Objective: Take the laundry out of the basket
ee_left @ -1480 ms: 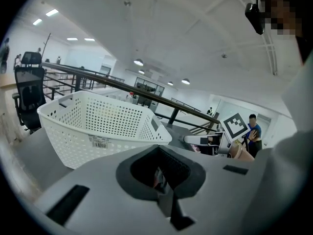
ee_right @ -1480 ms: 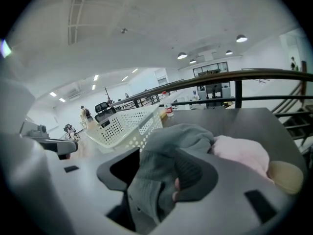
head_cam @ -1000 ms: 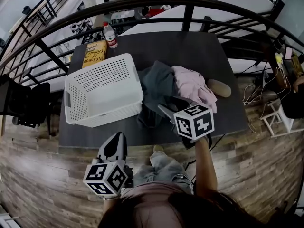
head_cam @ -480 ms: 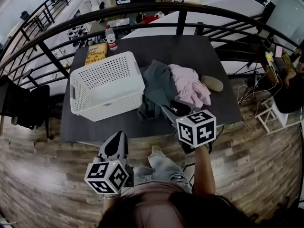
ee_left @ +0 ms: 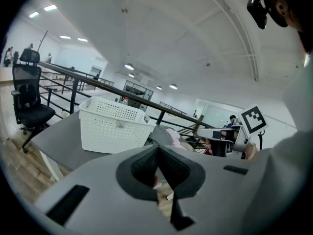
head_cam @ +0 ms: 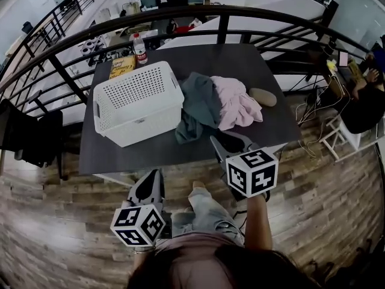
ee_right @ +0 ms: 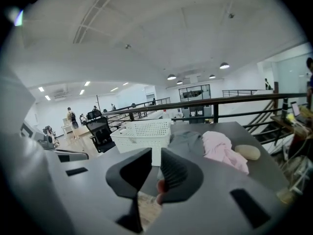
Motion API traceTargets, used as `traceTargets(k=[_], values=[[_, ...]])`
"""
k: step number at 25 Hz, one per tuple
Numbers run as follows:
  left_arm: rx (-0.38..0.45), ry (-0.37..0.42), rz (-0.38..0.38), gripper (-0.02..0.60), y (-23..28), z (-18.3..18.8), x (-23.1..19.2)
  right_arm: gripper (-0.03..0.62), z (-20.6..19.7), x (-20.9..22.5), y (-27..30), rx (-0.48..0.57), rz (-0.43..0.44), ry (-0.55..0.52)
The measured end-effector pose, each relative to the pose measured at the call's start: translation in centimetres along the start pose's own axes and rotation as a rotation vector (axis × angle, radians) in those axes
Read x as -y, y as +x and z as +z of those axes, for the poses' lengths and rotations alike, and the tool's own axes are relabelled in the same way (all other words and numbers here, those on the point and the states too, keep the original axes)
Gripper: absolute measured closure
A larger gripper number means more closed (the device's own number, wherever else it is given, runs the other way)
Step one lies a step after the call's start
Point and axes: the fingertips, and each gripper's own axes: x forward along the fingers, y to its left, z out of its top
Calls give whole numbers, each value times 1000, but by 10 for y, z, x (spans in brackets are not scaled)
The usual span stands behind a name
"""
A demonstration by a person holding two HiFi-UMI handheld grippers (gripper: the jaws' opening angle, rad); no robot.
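My L claw [head_cam: 151,178] hangs just off the near edge of the table [head_cam: 120,156], jaws pressed together w/ nothing in them. My R claw [head_cam: 225,143] is over that same edge, jaws closing w/ a thin gap left & nothing betw. them. Laundry's out on the table: grey garment [head_cam: 197,104] touches the white basket [head_cam: 144,124] on its right side, pink garment [head_cam: 236,104] lies against the grey, both near but clear of my R claw; bottle [head_cam: 140,47] & book [head_cam: 122,66] sit behind the basket.

Left tongs [head_cam: 154,174] shut, empty; right tongs [head_cam: 224,141] closing, empty.
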Motion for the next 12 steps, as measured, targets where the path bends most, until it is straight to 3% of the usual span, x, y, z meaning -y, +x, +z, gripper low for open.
traceTargets(k=[6,12], values=[[-15,19,-75,583,-11,-9,18,556,-9,-5,-30,-8,-59,-22],[6,-8,-80,583,-16,-9,18,577,-8,-6,-41,13,-81,-48]])
